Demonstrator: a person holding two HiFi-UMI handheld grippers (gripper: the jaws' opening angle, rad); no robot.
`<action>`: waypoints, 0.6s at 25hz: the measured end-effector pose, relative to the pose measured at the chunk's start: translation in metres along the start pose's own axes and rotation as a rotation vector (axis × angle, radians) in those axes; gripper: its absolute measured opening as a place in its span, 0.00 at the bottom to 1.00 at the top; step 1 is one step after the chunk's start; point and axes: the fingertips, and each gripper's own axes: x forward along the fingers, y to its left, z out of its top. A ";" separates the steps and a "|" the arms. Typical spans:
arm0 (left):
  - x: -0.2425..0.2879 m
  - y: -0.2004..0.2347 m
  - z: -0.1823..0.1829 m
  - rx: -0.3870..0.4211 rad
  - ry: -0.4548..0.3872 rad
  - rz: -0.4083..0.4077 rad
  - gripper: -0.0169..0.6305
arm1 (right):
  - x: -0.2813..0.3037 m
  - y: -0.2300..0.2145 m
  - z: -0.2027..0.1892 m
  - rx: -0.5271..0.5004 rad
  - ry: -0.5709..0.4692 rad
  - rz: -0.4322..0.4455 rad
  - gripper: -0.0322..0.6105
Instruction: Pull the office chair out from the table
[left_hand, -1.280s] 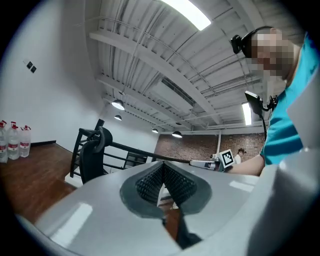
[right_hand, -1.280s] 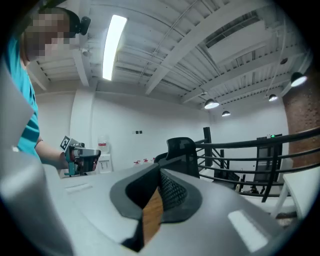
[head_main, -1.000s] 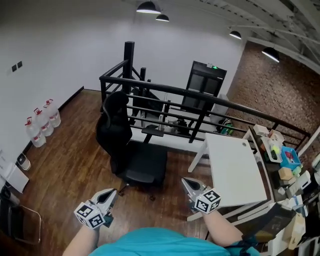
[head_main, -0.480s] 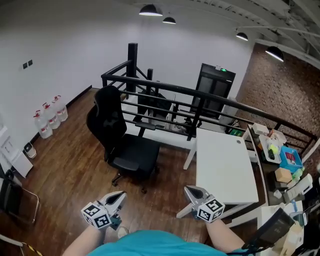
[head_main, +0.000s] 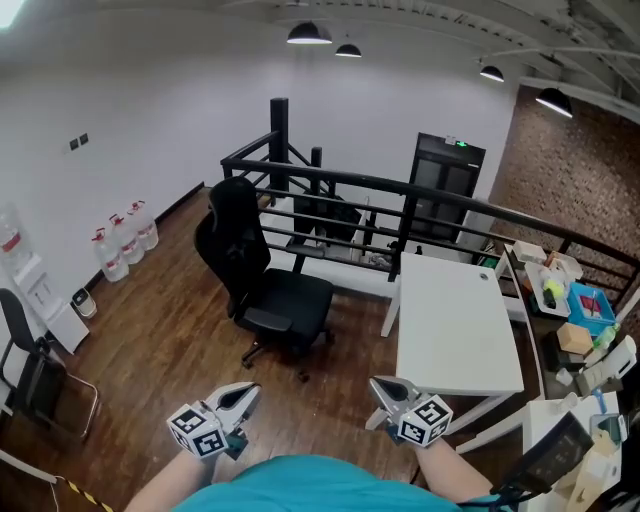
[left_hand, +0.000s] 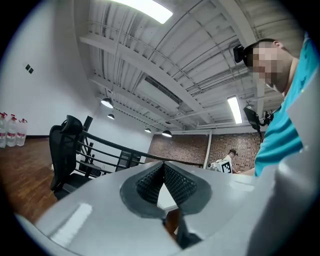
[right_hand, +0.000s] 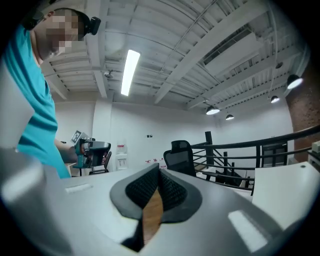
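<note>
**Both grippers are held low and forward, shut on nothing; the office chair stands clear of the tabletop.**

In the head view both forearms reach out from the bottom edge, over a teal shirt. The left gripper (head_main: 250, 391) and the right gripper (head_main: 378, 384) sit side by side but apart, pointing ahead roughly level, their marker cubes turned up towards the camera. In the left gripper view the ribbed fingers (left_hand: 149, 183) meet at the tip with nothing between them. The right gripper view shows its fingers (right_hand: 172, 190) pressed together in the same way, with only floor behind them. The black office chair (head_main: 262, 288) stands on the wooden floor (head_main: 170, 320), left of the white tabletop (head_main: 455, 322) and not touching it. Its backrest is on the side away from the tabletop. Both grippers are well apart from the chair. A black railing (head_main: 350, 205) runs behind the chair and the tabletop.
</note>
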 end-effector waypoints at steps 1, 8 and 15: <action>-0.012 -0.008 0.004 0.006 -0.004 -0.006 0.06 | -0.002 0.013 0.003 0.001 -0.003 -0.002 0.05; -0.140 -0.060 0.011 0.017 0.000 -0.024 0.06 | -0.018 0.147 0.005 -0.016 -0.005 -0.010 0.05; -0.255 -0.099 0.022 -0.049 0.060 -0.013 0.06 | -0.037 0.264 0.012 0.013 0.045 -0.041 0.05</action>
